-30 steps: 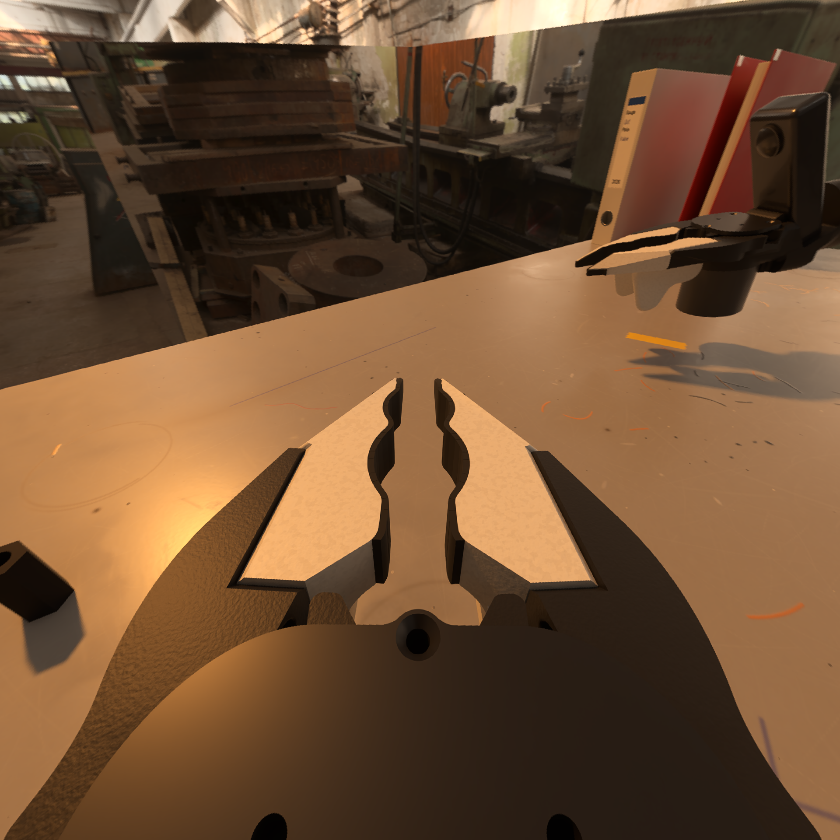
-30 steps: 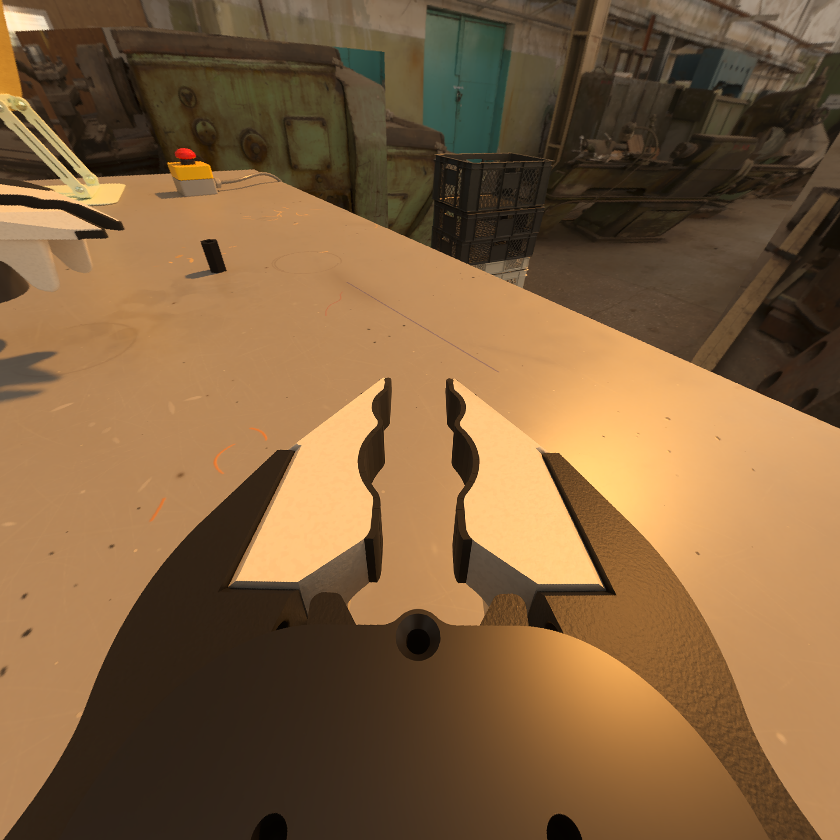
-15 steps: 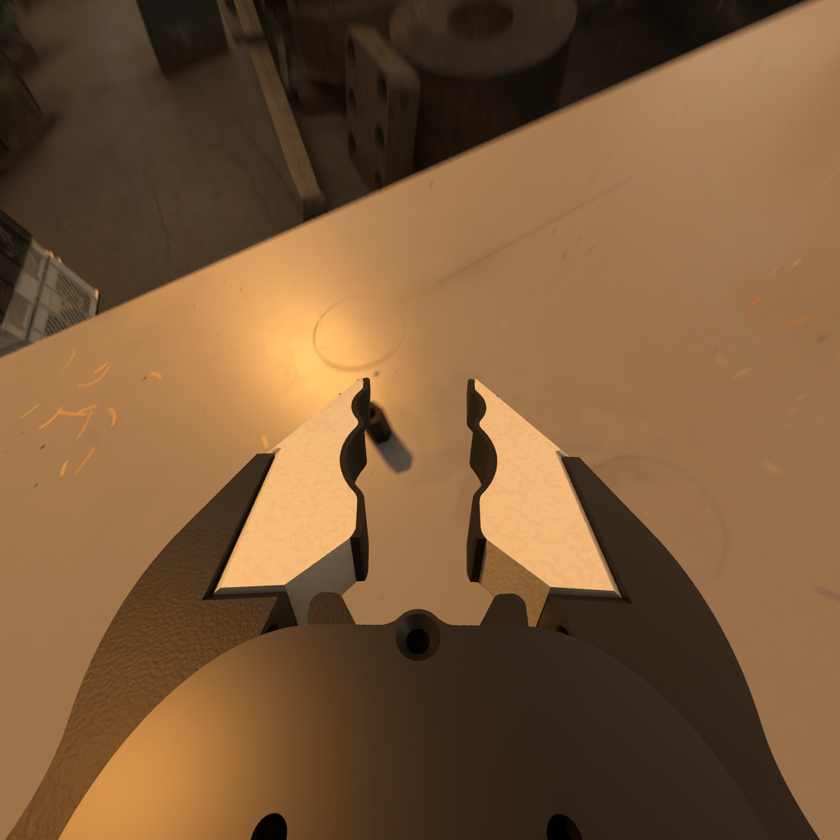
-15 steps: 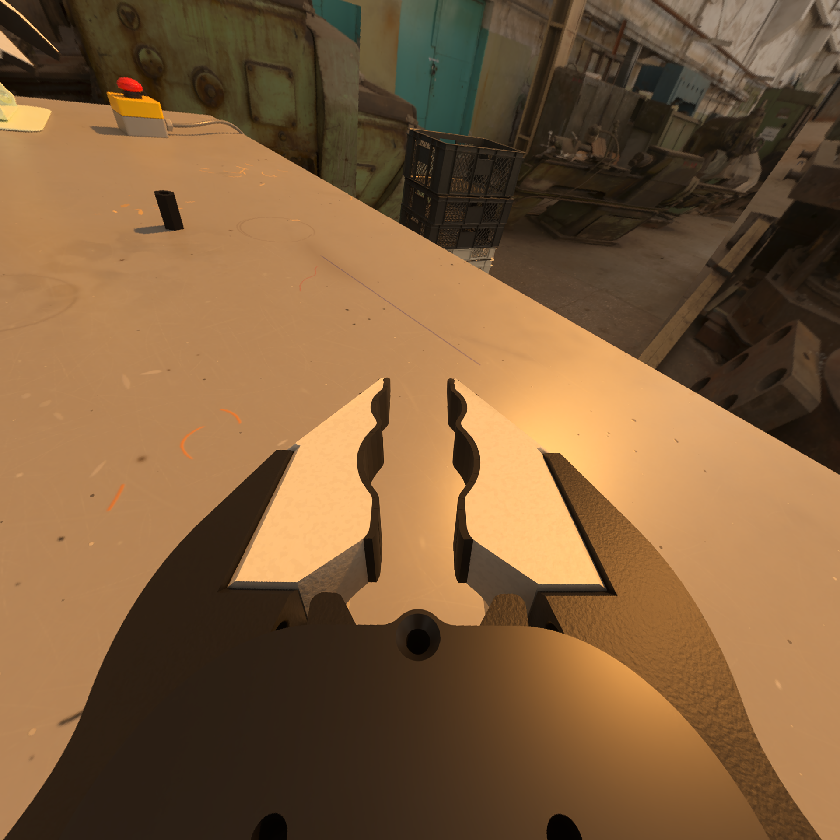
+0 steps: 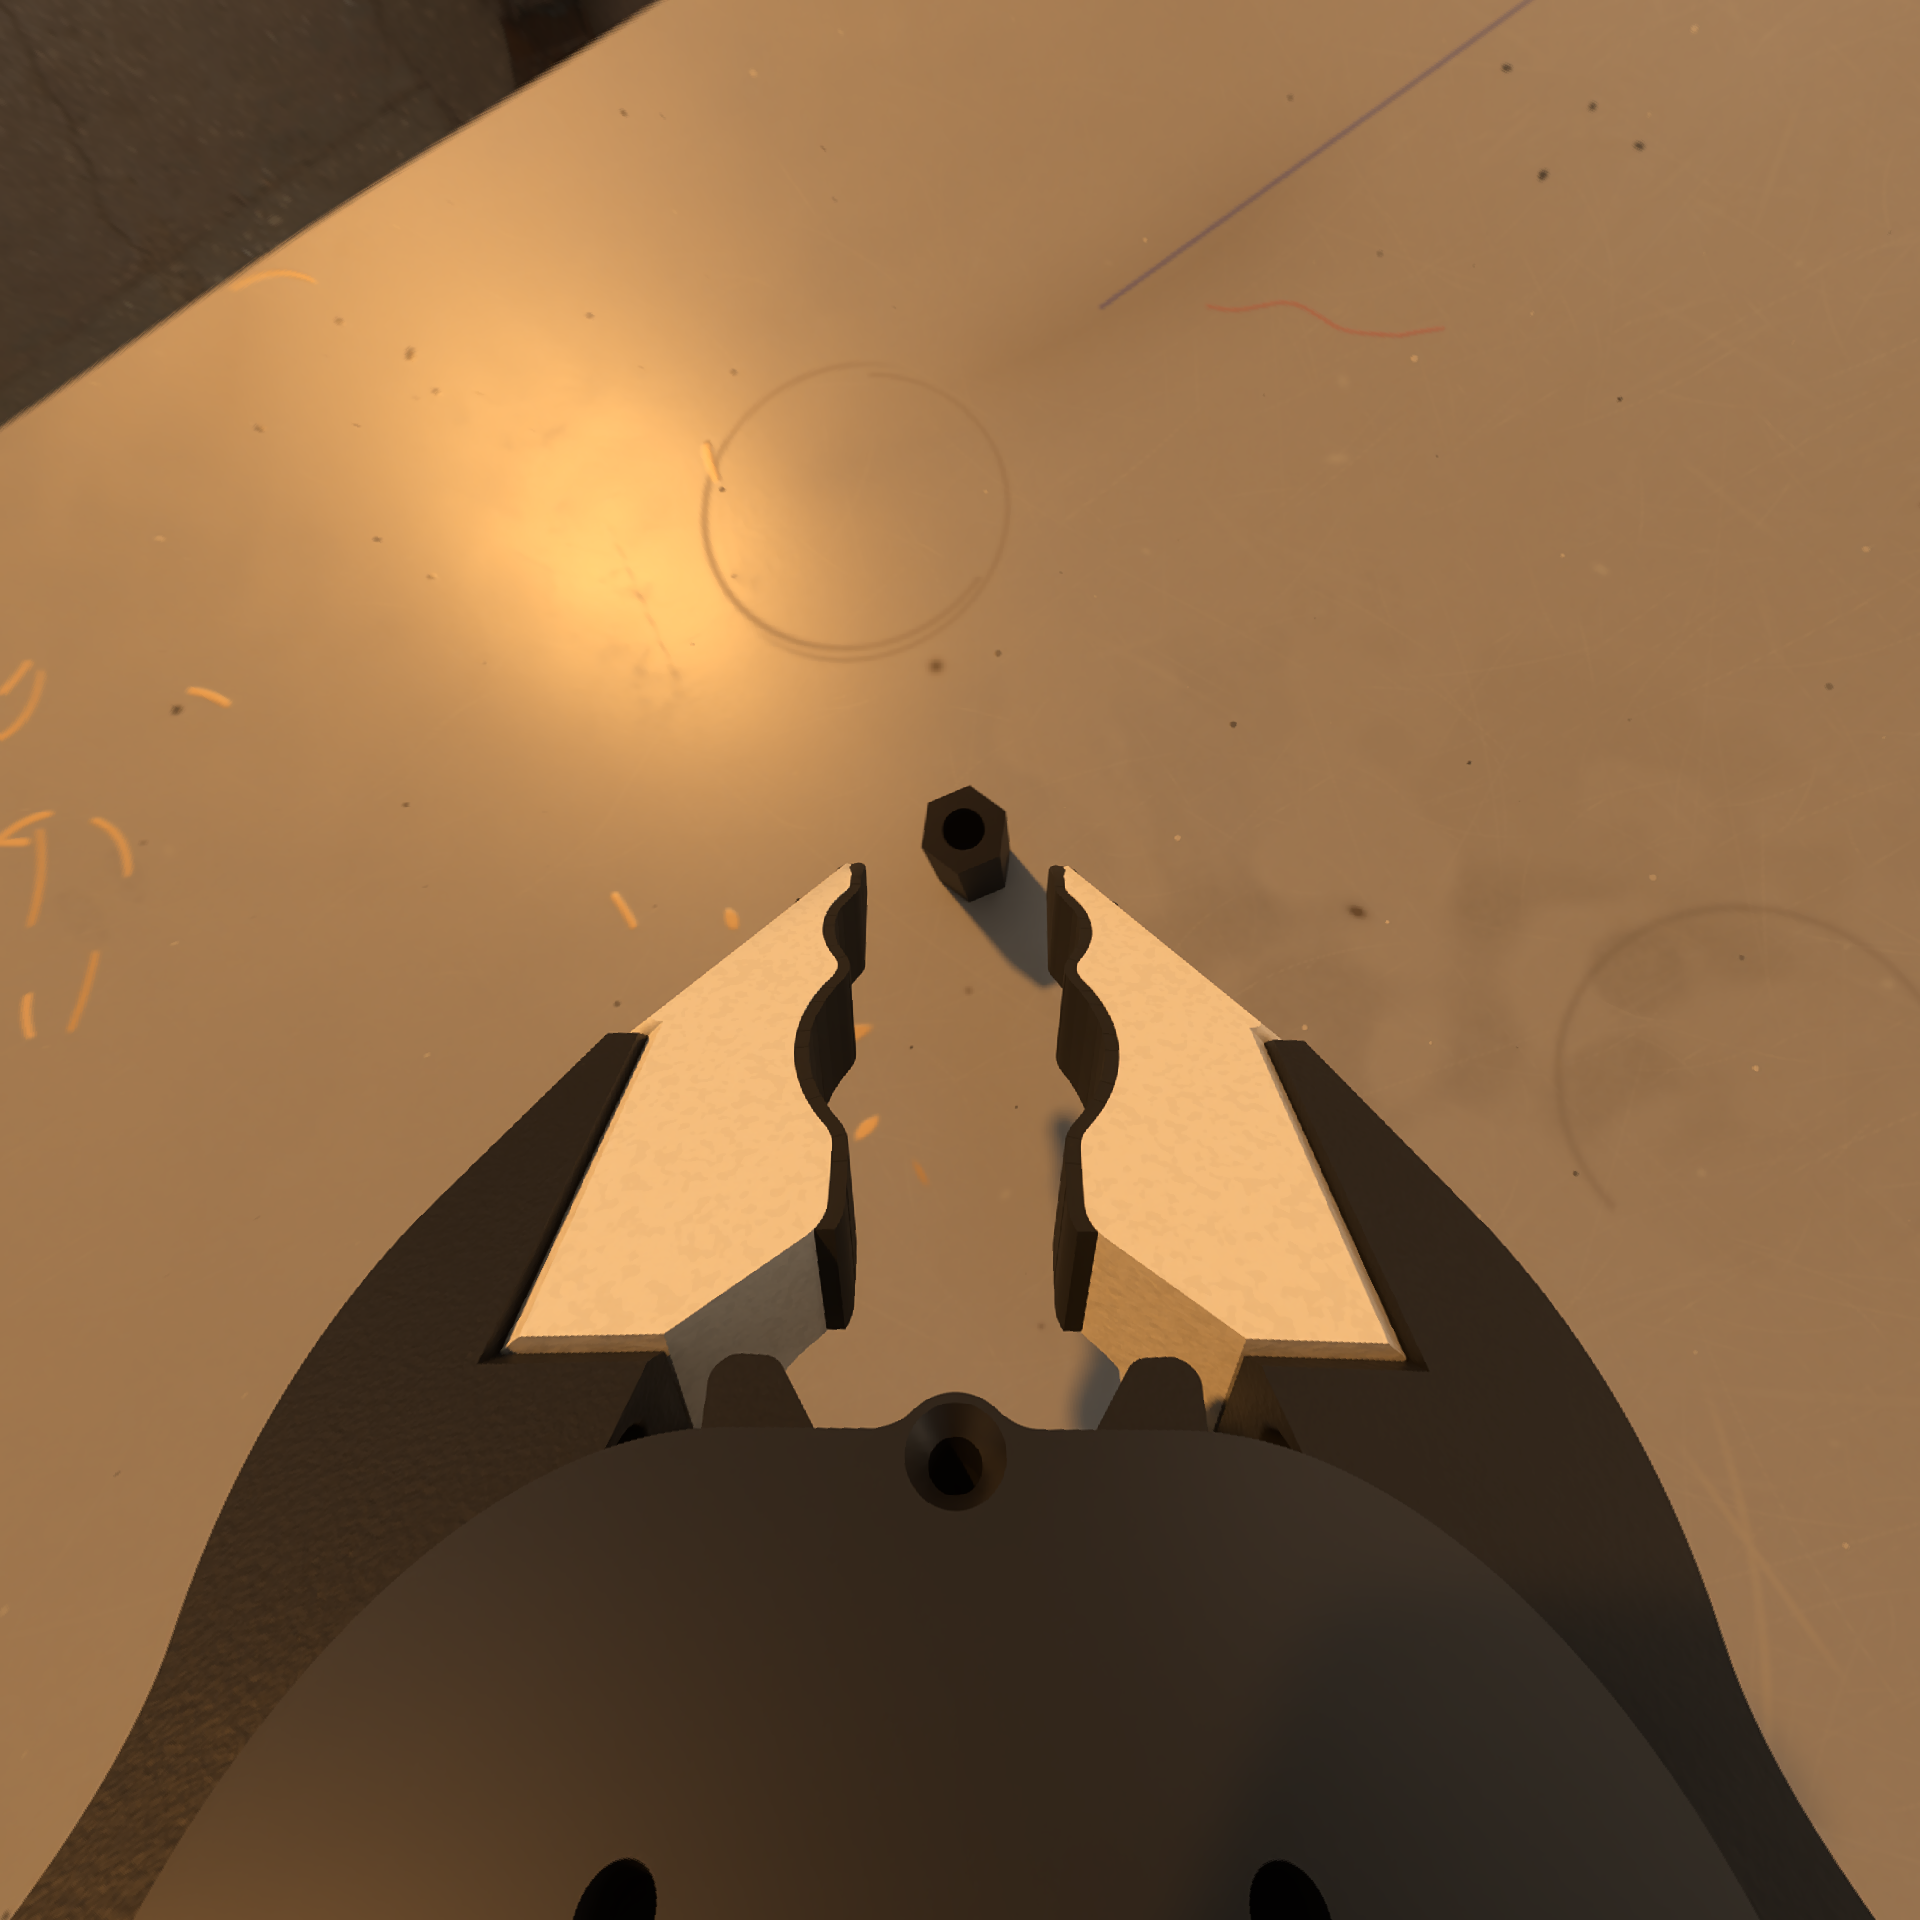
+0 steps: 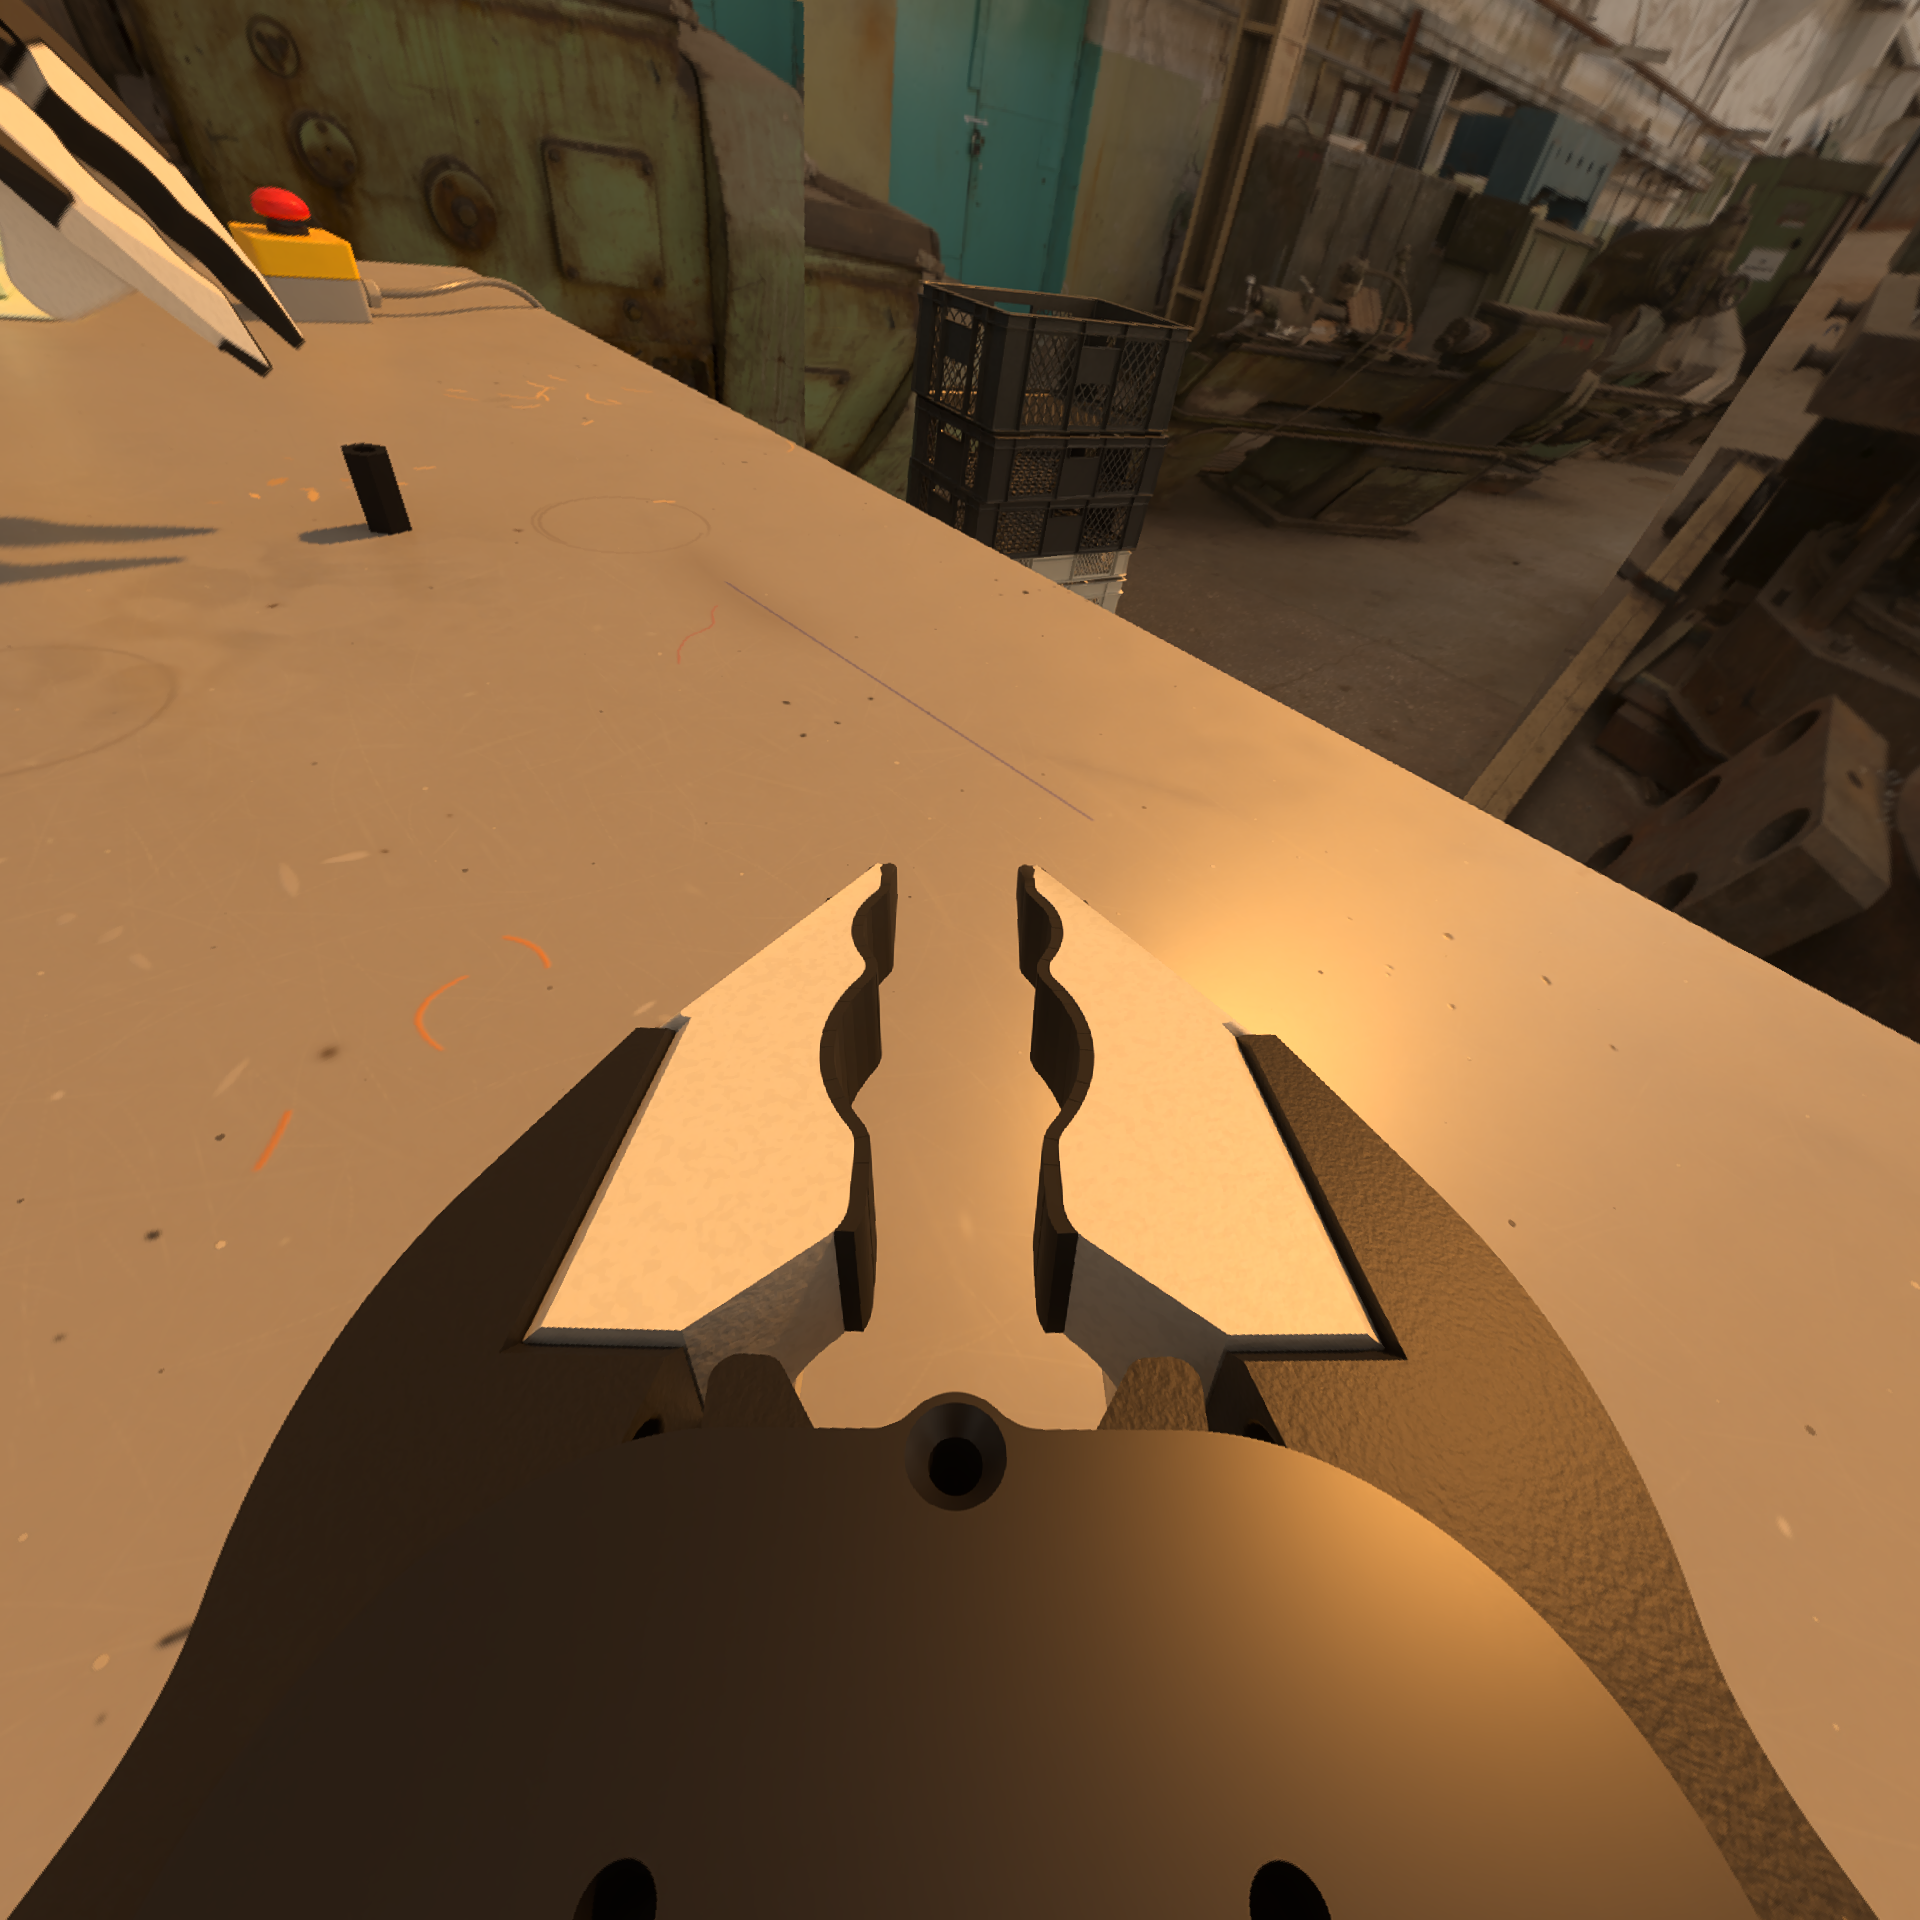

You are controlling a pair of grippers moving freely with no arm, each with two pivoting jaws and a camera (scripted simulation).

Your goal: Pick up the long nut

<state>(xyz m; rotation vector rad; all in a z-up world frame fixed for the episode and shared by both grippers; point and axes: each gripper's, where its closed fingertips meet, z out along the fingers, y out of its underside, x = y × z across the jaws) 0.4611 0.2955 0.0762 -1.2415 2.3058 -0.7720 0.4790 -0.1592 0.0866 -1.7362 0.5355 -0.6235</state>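
The long nut [image 5: 966, 842] is a black hexagonal sleeve with a round bore, standing upright on the tan table. In the left wrist view my left gripper [image 5: 954, 878] is open and empty, looking steeply down, with the nut just beyond its fingertips and centred on the gap. The nut also shows in the right wrist view [image 6: 376, 488], far off at the upper left. There the left gripper [image 6: 275, 348] hangs above and left of the nut. My right gripper [image 6: 956, 878] is open and empty over bare table, far from the nut.
A yellow box with a red push button [image 6: 296, 255] and its cable sit at the table's far end. The table edge [image 6: 1247, 686] runs diagonally on the right, with black crates [image 6: 1039, 457] on the floor beyond. The table's edge also crosses the left wrist view [image 5: 260, 260].
My left gripper has swung left and tilted down until it hangs over the nut, and its jaws have opened wider. The right gripper has shifted a little, jaws unchanged.
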